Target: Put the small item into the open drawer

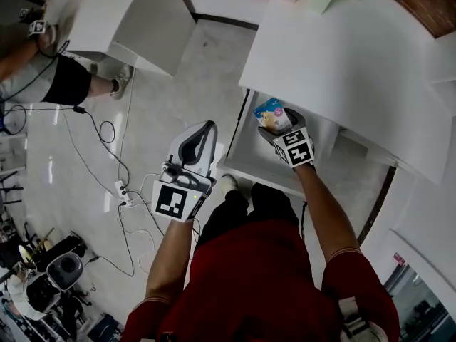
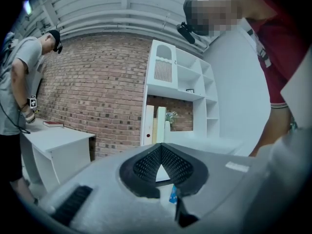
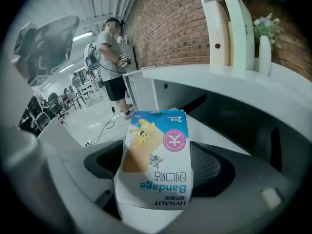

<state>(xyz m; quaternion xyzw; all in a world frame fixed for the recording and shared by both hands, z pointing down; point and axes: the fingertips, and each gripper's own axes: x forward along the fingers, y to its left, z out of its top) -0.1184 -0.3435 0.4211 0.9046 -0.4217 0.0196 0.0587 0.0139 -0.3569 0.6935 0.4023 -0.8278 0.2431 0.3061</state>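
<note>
**A:** Where's the packet (image 3: 157, 162)?

**B:** In the right gripper (image 1: 275, 128), pinched between its fingers (image 3: 210, 168). The near end sits down between them. The rest sticks out past the tips, printed face up toward that gripper's camera, with the lettering upside down.

**A:** And what is it over?

**B:** The head view puts it above the open drawer (image 1: 235, 164), at the drawer's inner end. That is just below the edge of the white counter (image 1: 342, 63). I can't tell whether it touches the drawer.

**A:** What about the left gripper (image 1: 207, 130)?

**B:** It is held out over the floor (image 1: 164, 98), left of the drawer and apart from it. Its fingers (image 2: 141, 165) meet at the tips, leaving only a small gap behind them, and nothing is in that gap.

**A:** Anything else around?

**B:** Another person (image 1: 64, 80) stands by a second counter (image 1: 121, 13) at the far left. A power strip (image 1: 122, 191) with its cables lies on the floor near the left gripper.
</note>
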